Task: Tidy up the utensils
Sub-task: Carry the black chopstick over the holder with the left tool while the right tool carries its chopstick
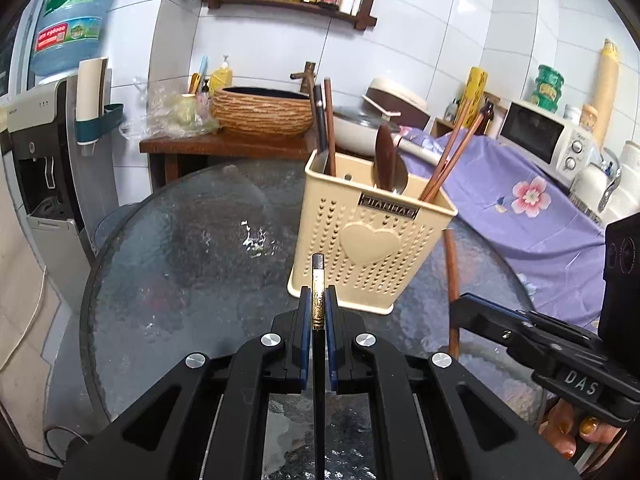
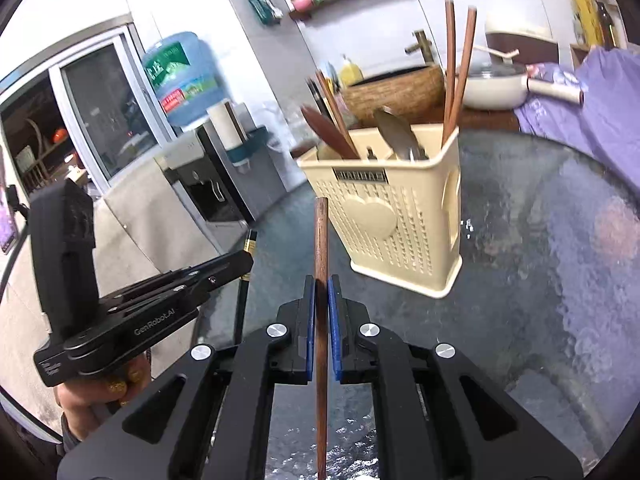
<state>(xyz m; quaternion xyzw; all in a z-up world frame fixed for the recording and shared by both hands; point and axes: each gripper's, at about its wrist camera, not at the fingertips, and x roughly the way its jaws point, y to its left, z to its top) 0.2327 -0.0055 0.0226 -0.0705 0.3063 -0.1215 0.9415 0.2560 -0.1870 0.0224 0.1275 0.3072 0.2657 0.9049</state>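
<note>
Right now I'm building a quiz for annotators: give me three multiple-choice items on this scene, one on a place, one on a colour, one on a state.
1. Where does the holder stand?
A. on the glass table
B. on the shelf
C. in the sink

2. What colour is the chopstick in the right tool?
A. black
B. brown
C. white

3. How is the left tool?
A. open, empty
B. shut, empty
C. shut on a black chopstick

Key: 1 A, its base rests on the round glass top. 2 B, a brown wooden stick runs between the blue pads. 3 C, the pads clamp a black stick with a gold band.
</note>
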